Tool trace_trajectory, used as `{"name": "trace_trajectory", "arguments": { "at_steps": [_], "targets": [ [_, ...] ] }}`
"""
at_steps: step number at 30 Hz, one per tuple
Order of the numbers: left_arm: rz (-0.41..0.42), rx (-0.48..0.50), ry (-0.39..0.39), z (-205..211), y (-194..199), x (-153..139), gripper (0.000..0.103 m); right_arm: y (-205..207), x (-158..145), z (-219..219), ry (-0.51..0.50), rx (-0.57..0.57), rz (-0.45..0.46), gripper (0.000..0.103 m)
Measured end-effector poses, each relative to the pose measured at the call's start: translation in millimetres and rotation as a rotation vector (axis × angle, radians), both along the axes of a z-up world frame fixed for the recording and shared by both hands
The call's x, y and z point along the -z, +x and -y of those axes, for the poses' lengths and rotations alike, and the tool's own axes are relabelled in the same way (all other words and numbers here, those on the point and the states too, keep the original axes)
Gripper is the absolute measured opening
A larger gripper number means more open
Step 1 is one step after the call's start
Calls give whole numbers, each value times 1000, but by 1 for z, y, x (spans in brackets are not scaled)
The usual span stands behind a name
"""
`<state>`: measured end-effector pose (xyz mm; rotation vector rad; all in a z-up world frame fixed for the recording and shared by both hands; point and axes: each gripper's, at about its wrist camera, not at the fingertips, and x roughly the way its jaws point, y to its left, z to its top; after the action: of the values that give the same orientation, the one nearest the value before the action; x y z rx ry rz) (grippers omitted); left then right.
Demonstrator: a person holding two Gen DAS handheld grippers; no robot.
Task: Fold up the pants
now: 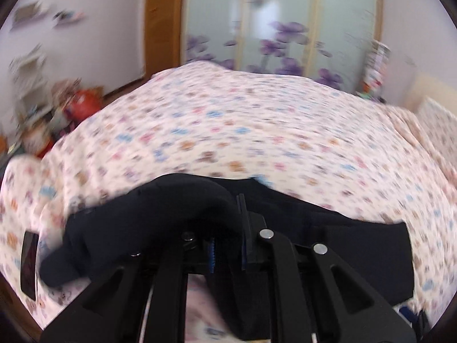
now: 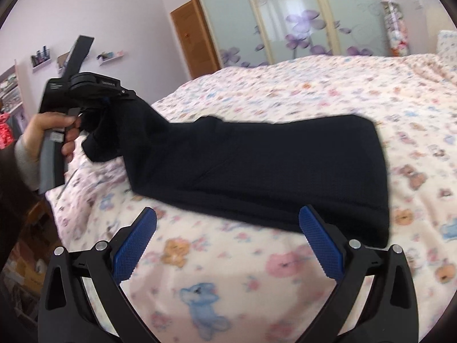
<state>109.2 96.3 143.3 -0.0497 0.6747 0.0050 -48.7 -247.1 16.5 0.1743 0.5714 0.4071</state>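
Observation:
The black pants [image 2: 271,165] lie partly folded on the bed. My left gripper [image 1: 228,228] is shut on one end of the pants [image 1: 160,214] and holds it lifted above the bed's left side. It also shows in the right wrist view [image 2: 94,105], held by a hand. The far end of the pants rests flat on the sheet. My right gripper [image 2: 228,245] is open and empty. It hovers just in front of the near edge of the pants.
The bed has a pink sheet with animal prints [image 2: 314,94]. A sliding wardrobe with purple flowers [image 2: 300,23] and a wooden door [image 2: 194,43] stand behind it. Shelves and clutter [image 1: 51,108] line the left wall. A dark phone [image 1: 28,263] lies at the bed's left edge.

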Motion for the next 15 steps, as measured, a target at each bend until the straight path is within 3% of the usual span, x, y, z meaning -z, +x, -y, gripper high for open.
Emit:
{"name": "trace_trajectory", "arguments": {
  "at_steps": [5,10,13,15],
  "targets": [
    [5,136,63,70,-14,-1,11,-5,-15,28,-3,156,62,102],
    [55,292,200,142,-39,11,11,-12,-29,69,-1,340,106,102],
    [85,471,329,200,-64,34,11,-18,-38,109,79,463,129,102],
    [41,603,466,242,-80,68,11,-20,-38,130,133,507,127,102]
  ]
}}
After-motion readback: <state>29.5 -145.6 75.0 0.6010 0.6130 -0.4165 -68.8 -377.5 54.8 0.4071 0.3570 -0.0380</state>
